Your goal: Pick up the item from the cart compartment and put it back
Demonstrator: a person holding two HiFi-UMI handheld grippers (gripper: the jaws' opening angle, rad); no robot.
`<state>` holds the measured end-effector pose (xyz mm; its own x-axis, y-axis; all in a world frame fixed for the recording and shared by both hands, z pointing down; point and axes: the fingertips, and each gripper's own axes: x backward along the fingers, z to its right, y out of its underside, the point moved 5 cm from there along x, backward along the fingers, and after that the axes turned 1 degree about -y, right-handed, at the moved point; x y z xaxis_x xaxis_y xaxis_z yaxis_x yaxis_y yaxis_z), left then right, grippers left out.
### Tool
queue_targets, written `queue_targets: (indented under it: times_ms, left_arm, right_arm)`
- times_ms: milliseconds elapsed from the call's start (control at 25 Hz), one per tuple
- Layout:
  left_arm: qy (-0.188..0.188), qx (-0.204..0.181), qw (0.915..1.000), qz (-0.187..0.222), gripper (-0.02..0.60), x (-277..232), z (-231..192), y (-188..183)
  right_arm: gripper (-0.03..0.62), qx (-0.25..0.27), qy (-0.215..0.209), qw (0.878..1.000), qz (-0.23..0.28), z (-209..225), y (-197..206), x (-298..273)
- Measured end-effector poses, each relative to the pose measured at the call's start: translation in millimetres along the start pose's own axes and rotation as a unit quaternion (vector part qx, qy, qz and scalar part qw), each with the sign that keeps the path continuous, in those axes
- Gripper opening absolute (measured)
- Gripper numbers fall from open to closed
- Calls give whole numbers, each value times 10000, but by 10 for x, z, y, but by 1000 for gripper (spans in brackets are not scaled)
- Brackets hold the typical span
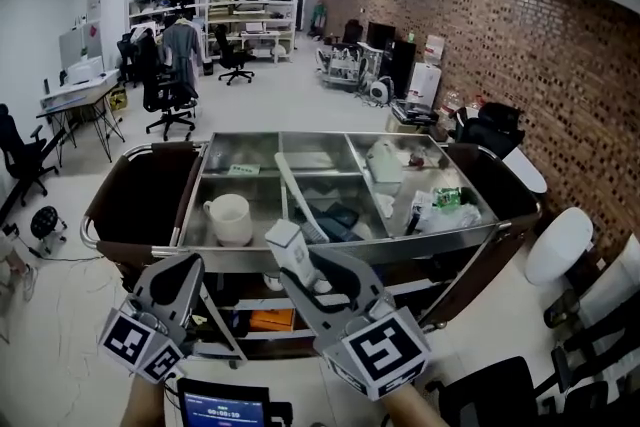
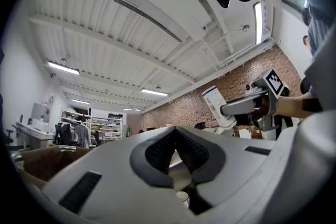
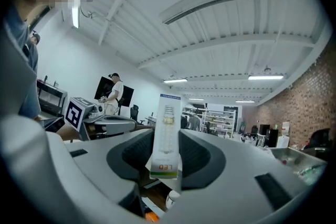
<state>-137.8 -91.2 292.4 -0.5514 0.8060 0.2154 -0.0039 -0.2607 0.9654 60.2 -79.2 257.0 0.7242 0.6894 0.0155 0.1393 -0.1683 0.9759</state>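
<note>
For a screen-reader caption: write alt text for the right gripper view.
The right gripper clamps a tall white LED bulb box upright between its jaws. The left gripper shows beyond at left, under a white ceiling.

A tall, slim white carton (image 3: 166, 134) stands upright between the jaws of the right gripper (image 3: 167, 140), both pads pressed flat against its narrow sides. Its lower end sits down between the pads and its upper half rises clear above the jaw tips. The face turned back along the jaws shows a blue band at the top, a picture of a long bulb, and red lettering over a green strip at the bottom. Beyond the jaw tips and lower lies the steel cart (image 1: 440, 237) with its open compartments.
</note>
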Motion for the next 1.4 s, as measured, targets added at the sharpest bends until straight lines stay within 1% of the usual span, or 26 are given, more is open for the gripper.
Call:
queue_targets:
  times_ms: [80, 160, 240, 360, 520, 600, 680, 760, 920, 1080, 1280, 1400]
  left_arm:
    - [31, 12, 10000, -55, 2, 55, 135, -18]
    - [-5, -70, 9999, -103, 2, 111, 231, -26]
    - [-90, -143, 9998, -125, 2, 165, 262, -7]
    - [-131, -73, 9997, -168, 2, 214, 291, 29]
    - [-134, -227, 9995, -186, 2, 236, 372, -4]
    - [-150, -304, 9993, -170, 3, 238, 401, -33]
    - [-152, -274, 9994, -111, 3, 247, 414, -58]
    - [-147, -212, 9996, -71, 3, 255, 421, -77]
    - [-116, -270, 9995, -125, 3, 247, 457, -105]
    - [-114, -254, 9996, -108, 3, 248, 462, -118]
    - [-111, -208, 9997, -104, 3, 238, 474, -100]
    - [-104, -199, 9997, -98, 3, 236, 473, -106]
  right_arm:
    - [150, -62, 103, 9997, 208, -19, 115, 136]
    - [150, -263, 233, 9989, 325, -58, 209, 262]
    - [150, -489, 303, 9979, 299, -109, 299, 351]
    - [150, -562, 396, 9970, 344, -103, 441, 410]
    - [152, -715, 373, 9962, 331, -120, 443, 451]
    - [152, -657, 395, 9963, 394, -112, 454, 459]
    - [152, -612, 412, 9962, 467, -102, 462, 464]
    - [152, -644, 372, 9963, 430, -120, 444, 465]
    - [152, -723, 327, 9961, 388, -147, 407, 471]
    - [152, -538, 421, 9964, 493, -120, 429, 480]
    - [150, -638, 339, 9967, 363, -151, 407, 482]
    - [150, -576, 377, 9967, 433, -139, 408, 481]
